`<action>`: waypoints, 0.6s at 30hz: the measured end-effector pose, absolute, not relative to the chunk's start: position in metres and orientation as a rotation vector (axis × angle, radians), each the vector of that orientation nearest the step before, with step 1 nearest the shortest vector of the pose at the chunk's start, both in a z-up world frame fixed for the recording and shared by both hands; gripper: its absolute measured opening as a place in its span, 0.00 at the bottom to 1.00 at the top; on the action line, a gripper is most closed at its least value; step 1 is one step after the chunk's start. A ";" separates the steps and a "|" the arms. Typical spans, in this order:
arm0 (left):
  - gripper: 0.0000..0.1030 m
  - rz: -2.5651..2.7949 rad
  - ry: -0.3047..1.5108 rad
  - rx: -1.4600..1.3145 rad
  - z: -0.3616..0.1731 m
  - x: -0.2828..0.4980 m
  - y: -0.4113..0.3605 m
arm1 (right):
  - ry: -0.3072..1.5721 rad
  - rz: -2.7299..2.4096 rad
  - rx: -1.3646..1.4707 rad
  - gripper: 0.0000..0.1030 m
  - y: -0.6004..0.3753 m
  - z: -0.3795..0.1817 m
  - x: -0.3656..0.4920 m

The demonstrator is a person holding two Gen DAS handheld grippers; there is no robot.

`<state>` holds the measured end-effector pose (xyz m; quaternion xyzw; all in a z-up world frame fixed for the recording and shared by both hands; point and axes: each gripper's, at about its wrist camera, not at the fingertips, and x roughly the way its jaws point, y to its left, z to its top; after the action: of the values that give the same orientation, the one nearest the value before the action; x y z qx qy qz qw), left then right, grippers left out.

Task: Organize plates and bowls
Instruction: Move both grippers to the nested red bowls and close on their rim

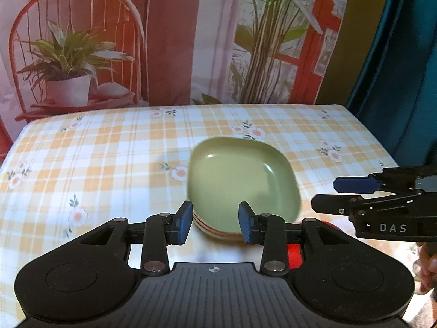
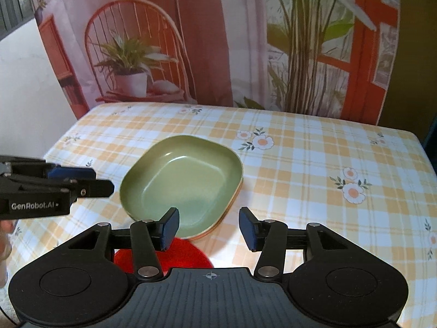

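Nearest the green plate's front edge, the left claw (image 1: 215,222) stands with its blue pads spread and nothing pinched between them, the plate's rim showing in the gap but untouched. The right claw (image 2: 209,227) is likewise spread and empty, just off the plate's near right corner. Partly hidden under the claws, a flat red round piece (image 2: 188,254) lies on the cloth, touching or just beside the stack's near edge; I cannot tell which. The glossy green square plate with rounded corners (image 1: 241,183) sits on top of a low stack (image 1: 218,233) whose lower rims show as cream and orange lines. The stack rests near the middle of the table (image 2: 314,164), which is covered by a cloth checked in yellow and white with printed daisies. Beyond the plate, at the table's far edge, hangs a printed backdrop (image 1: 169,41) picturing a red wire chair, a potted plant, tall green stalks and an orange window frame. To the backdrop's right hangs a teal curtain (image 1: 404,54).
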<state>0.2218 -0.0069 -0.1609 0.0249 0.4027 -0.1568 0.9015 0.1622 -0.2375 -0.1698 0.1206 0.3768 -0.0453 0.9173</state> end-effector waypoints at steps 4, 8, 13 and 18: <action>0.39 -0.327 0.839 0.019 -0.163 0.207 -0.010 | 0.745 -0.106 0.287 0.46 -0.236 -0.172 0.143; 0.39 -0.332 0.855 0.003 -0.170 0.195 -0.015 | 0.739 -0.120 0.297 0.46 -0.232 -0.179 0.129; 0.39 -0.327 0.880 -0.020 -0.179 0.186 -0.015 | 0.735 -0.132 0.317 0.46 -0.228 -0.188 0.116; 0.39 -0.319 0.907 -0.068 -0.187 0.181 -0.014 | 0.745 -0.136 0.348 0.46 -0.227 -0.198 0.107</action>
<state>0.1807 -0.0142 -0.1872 -0.0328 0.4362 -0.1536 0.8860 0.1075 -0.2268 -0.1983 0.1691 0.3620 -0.0658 0.9143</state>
